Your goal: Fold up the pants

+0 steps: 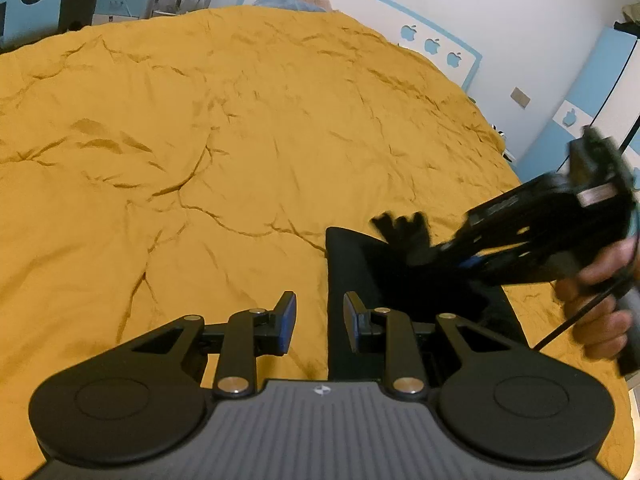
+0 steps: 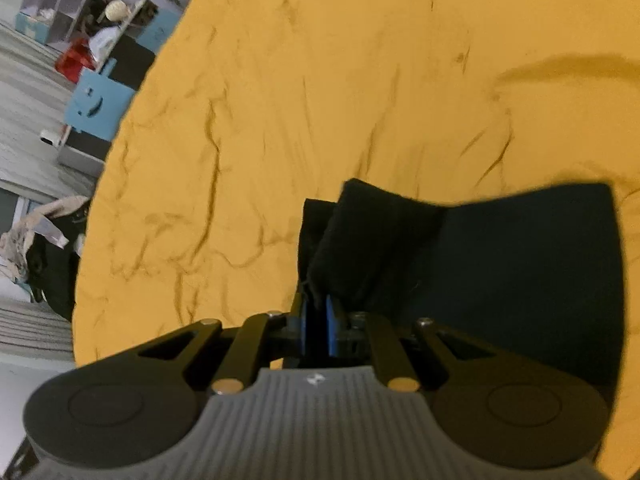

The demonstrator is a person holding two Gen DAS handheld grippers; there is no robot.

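The black pants (image 1: 356, 264) lie folded on the yellow bedcover (image 1: 200, 140) at the near right. My left gripper (image 1: 319, 320) is open and empty, its fingers straddling the pants' left edge. My right gripper (image 1: 404, 232) shows blurred at the right of the left wrist view, over the pants. In the right wrist view the right gripper (image 2: 318, 328) is shut on an edge of the pants (image 2: 520, 272) and lifts a fold of cloth (image 2: 372, 240) off the bedcover (image 2: 320, 80).
A white and blue headboard (image 1: 436, 44) and wall stand beyond the bed. Blue furniture and shelves (image 2: 96, 104) and a pile of clothes (image 2: 36, 240) stand off the bed's left side in the right wrist view.
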